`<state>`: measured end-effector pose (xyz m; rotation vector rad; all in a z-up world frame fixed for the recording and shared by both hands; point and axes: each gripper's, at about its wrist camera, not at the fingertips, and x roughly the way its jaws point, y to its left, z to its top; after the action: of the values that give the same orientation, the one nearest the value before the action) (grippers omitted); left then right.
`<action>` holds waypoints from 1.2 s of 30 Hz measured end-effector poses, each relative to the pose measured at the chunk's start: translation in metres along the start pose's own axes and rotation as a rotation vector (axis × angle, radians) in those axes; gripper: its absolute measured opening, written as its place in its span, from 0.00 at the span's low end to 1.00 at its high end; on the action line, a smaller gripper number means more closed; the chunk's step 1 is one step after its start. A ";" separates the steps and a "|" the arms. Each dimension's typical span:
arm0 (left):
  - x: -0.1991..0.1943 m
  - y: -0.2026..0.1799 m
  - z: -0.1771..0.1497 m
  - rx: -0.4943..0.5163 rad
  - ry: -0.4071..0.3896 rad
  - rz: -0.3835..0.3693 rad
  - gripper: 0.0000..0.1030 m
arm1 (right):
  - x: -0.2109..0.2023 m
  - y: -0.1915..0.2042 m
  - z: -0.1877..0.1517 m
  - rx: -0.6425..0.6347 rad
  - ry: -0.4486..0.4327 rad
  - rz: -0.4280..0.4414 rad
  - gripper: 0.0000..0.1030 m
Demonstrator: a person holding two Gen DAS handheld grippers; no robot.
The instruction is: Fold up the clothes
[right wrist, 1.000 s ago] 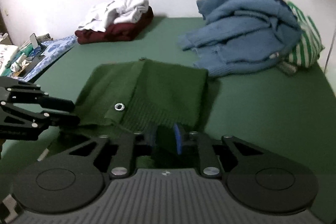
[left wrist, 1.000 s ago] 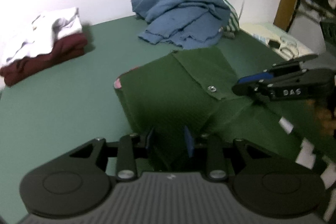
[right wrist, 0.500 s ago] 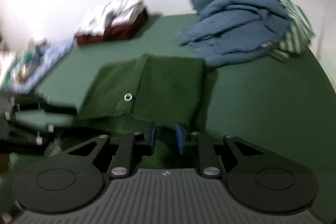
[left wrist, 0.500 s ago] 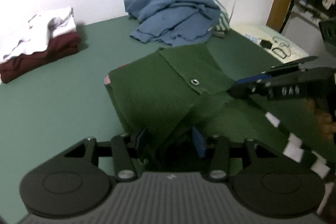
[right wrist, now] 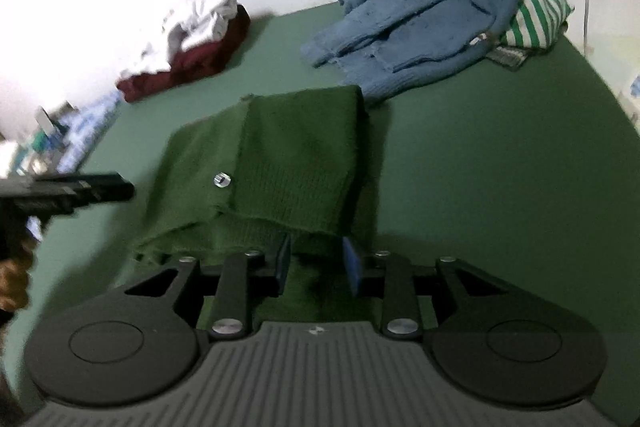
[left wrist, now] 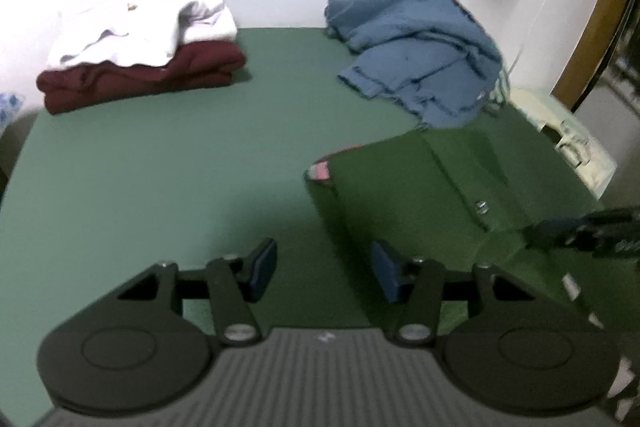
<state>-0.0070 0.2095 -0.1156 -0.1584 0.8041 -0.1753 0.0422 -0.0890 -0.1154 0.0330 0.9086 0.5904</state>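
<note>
the left gripper (left wrist: 324,269) is seen with its blue-padded jaws held apart over the green table cover (left wrist: 160,167), nothing between them; the folded dark green garment (left wrist: 420,199) lies just to its right, its near left edge beside the right-hand pad. the right gripper (right wrist: 318,261) is shown with its jaws opening, the near hem of the same green garment (right wrist: 280,163) lying loosely between the pads, which are not pressed on it. a silver snap button (right wrist: 222,179) is seen on the folded flap, and a pink-striped patch (left wrist: 320,171) shows at the garment's far left corner. beyond it, a crumpled blue sweater (right wrist: 412,7) is heaped against the wall over a green-and-white striped garment (right wrist: 536,11). further left, a white garment (left wrist: 148,23) is stacked on a folded maroon one (left wrist: 140,79). white lettering on the side of the right gripper, at the edge of the left wrist view, is too blurred to be read.
</note>
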 end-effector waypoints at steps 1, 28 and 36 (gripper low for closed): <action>0.002 -0.004 -0.001 0.005 0.001 0.000 0.53 | 0.003 0.000 0.000 -0.012 0.012 -0.018 0.34; -0.047 -0.050 -0.053 0.192 -0.029 0.103 0.70 | -0.060 0.038 -0.034 -0.192 -0.091 -0.044 0.62; -0.016 -0.041 -0.037 -0.060 0.028 -0.016 0.66 | -0.023 0.024 -0.011 -0.092 0.004 -0.007 0.62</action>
<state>-0.0487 0.1703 -0.1215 -0.2194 0.8363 -0.1687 0.0121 -0.0822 -0.0986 -0.0539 0.8845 0.6254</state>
